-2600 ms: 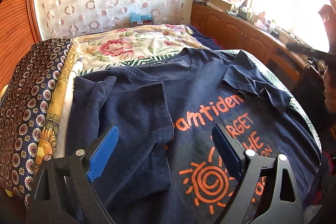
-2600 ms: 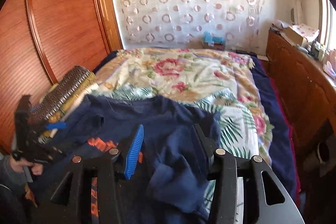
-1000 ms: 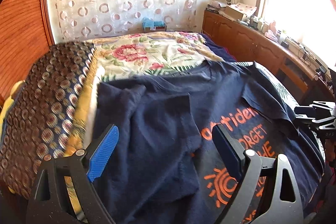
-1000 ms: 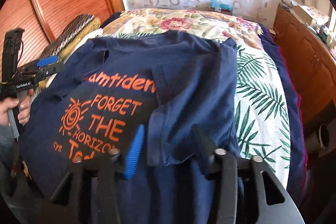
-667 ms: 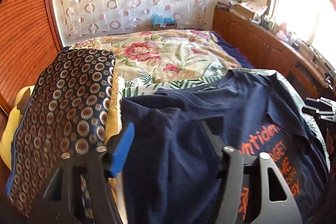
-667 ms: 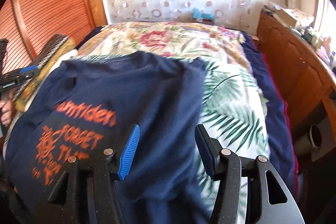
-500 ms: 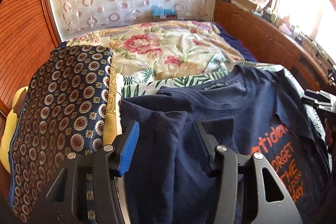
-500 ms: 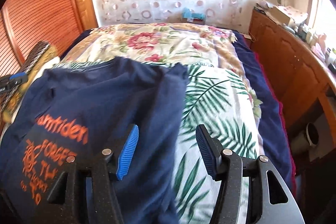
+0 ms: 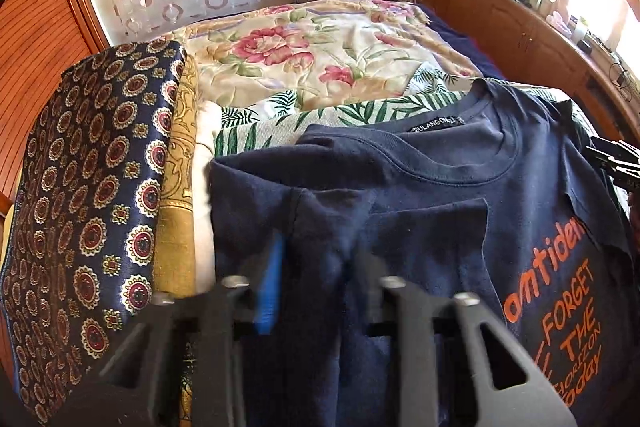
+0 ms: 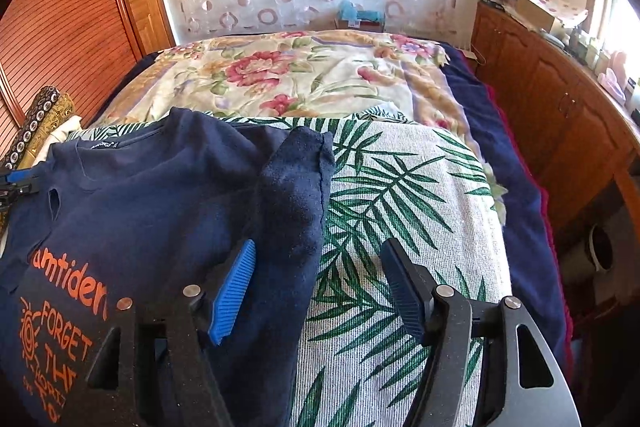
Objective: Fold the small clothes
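— Well, left gripper (image 9: 316, 283)?
— Pitched steeply down over the near left part of the navy T-shirt (image 9: 420, 187), at about 6 o'clock in the left wrist view. Blurred, jaws closing, already narrow, with a raised ridge of the shirt's cloth between them. Cannot tell whether the pads truly press it yet.

— And the right gripper (image 10: 320, 287)?
— Angled down too, at 6 o'clock of its own view. Jaws opening, standing wide apart. Straddling the shirt's right edge: blue pad (image 10: 232, 295) over the navy cloth, other finger over the palm-leaf cover (image 10: 400, 195). Pads not pressing on anything. Also seen in the left wrist view, poking in at 3 o'clock.

— Any writing?
— Orange print on the chest: "FORGET", "THE", then what looks like "HORIZON" and "today", reading downward at 4 o'clock in the left wrist view. Above those, a partly covered word ending in "ntiden". Beside the print in the right wrist view, an orange spiral sun. White lettering on the black neck label (image 9: 436, 125), too small to read fully.

— Where is the shirt lying?
— Spread front-up on the palm-leaf cover at the near end of the bed, collar toward 12 o'clock, right sleeve (image 10: 296, 187) folded up onto the body. Folded patterned fabrics (image 9: 92, 187) stacked just beside it at 9 o'clock.

— Containers?
— Only a cardboard box (image 10: 536, 11) on the wooden cabinet (image 10: 560, 99) at 2 o'clock; contents hidden.
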